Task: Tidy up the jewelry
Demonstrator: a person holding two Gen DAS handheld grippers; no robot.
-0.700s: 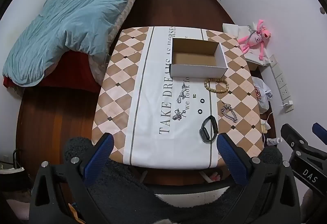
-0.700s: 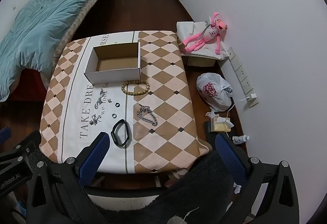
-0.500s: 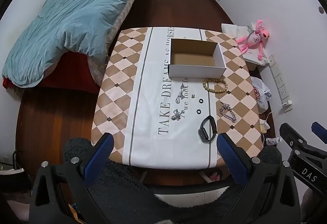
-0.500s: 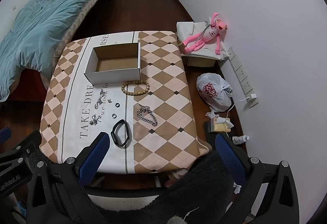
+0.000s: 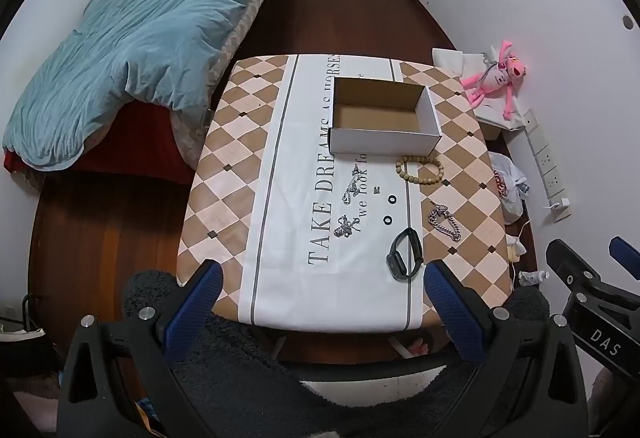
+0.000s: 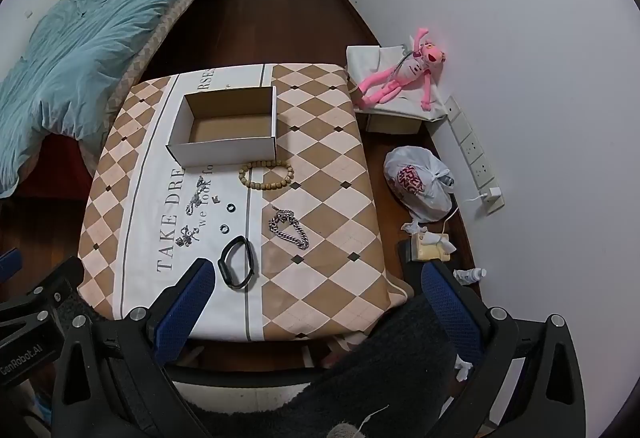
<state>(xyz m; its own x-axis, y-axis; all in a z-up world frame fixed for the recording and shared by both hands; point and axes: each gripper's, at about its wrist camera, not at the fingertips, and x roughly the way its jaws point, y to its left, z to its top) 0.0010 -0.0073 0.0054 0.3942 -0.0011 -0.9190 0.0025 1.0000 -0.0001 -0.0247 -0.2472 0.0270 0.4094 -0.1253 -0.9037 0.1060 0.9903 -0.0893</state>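
Your left gripper [image 5: 320, 302] and right gripper [image 6: 316, 302] hung with jaws wide apart, empty, at the frames' lower edge; the rubbery black watch band [image 6: 237, 267] lay nearest; the slack steel chain [image 6: 289, 228] could slip your pads; tiny rings [image 6: 231, 207] might skid on smooth cloth; the rigid cardboard box [image 6: 224, 126], upper centre, stood empty.
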